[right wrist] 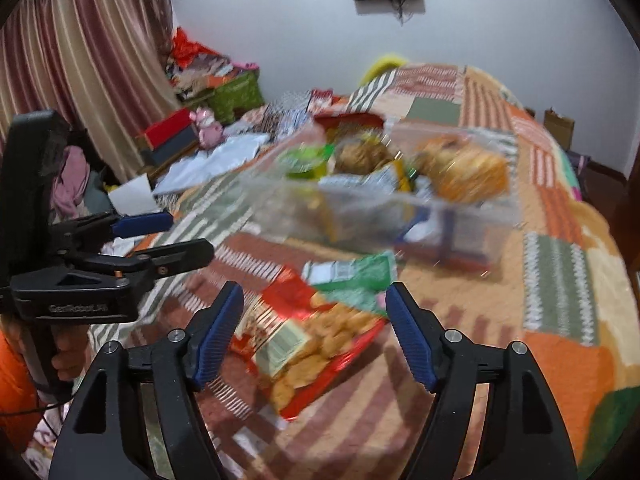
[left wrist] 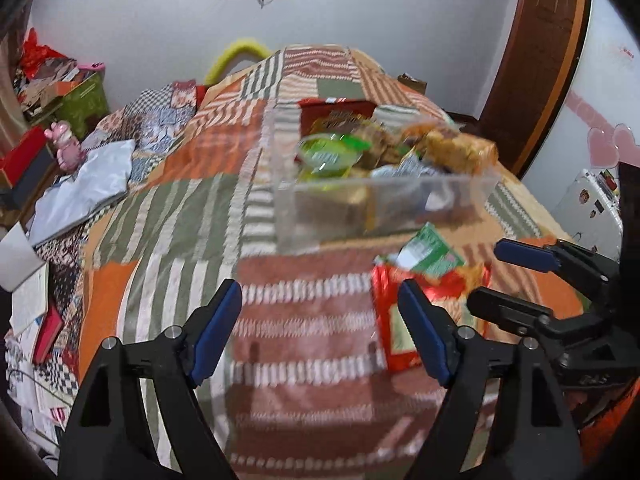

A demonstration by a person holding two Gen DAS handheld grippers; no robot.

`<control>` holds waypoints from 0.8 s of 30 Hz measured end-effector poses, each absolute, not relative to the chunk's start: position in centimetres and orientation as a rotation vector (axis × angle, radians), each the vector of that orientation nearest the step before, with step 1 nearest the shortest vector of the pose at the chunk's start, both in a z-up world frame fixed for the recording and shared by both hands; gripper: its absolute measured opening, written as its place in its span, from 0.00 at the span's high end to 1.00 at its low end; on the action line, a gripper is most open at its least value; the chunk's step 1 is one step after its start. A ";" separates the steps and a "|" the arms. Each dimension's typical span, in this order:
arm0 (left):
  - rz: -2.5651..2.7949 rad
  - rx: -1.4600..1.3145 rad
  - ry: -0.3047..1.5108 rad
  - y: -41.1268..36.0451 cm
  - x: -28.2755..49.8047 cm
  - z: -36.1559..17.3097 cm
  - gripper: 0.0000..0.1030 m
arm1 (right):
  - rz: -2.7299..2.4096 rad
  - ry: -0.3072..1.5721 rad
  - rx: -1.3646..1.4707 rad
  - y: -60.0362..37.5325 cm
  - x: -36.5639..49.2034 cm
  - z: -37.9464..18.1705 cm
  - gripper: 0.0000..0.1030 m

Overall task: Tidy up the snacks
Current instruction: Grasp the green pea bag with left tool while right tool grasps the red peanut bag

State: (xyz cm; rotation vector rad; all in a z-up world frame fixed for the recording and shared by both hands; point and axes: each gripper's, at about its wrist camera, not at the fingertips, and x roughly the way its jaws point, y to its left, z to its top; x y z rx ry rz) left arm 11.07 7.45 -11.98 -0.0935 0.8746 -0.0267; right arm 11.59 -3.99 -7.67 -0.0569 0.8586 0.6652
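Two grippers over a patchwork bedspread (left wrist: 168, 216), both with blue pads spread apart and nothing pinched between them. One legible marking only: "GenRobot.AI" embossed on the black body of the left gripper (right wrist: 188, 236) as caught at the left edge of the right wrist view; print on the snack wrappers too blurred to read. Clear plastic bin (left wrist: 384, 204) on the bedspread, heaped with snacks: a green-lidded cup (left wrist: 330, 152), an orange-brown packet (left wrist: 460, 150), other wrappers smeared by motion and hard to tell apart. Just in front of the bin, flat on the bedspread, a red snack bag (right wrist: 304, 340) with golden pieces pictured on it and a white label patch, a green-and-white packet (right wrist: 352, 276) overlapping its far end. Red snack bag directly ahead of the right gripper (right wrist: 314, 334), between its spread pads in that view but not pressed by them. Left gripper (left wrist: 320, 332) beside the same bag, over bare bedspread, its right pad covering the bag's near edge. Right gripper seen at the right margin of the left view, partly cut off.
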 end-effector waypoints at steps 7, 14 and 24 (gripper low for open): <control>-0.014 -0.133 0.910 9.3 9.7 -13.8 0.22 | 0.625 0.909 -0.138 -1.7 11.4 -10.2 0.18; -0.016 -0.189 0.918 10.0 9.5 -14.7 0.22 | 0.622 0.929 -0.200 -0.6 11.2 -11.1 0.01; -0.006 -0.213 0.931 10.2 9.7 -15.2 0.22 | 0.660 0.941 -0.253 0.3 11.2 -11.9 0.05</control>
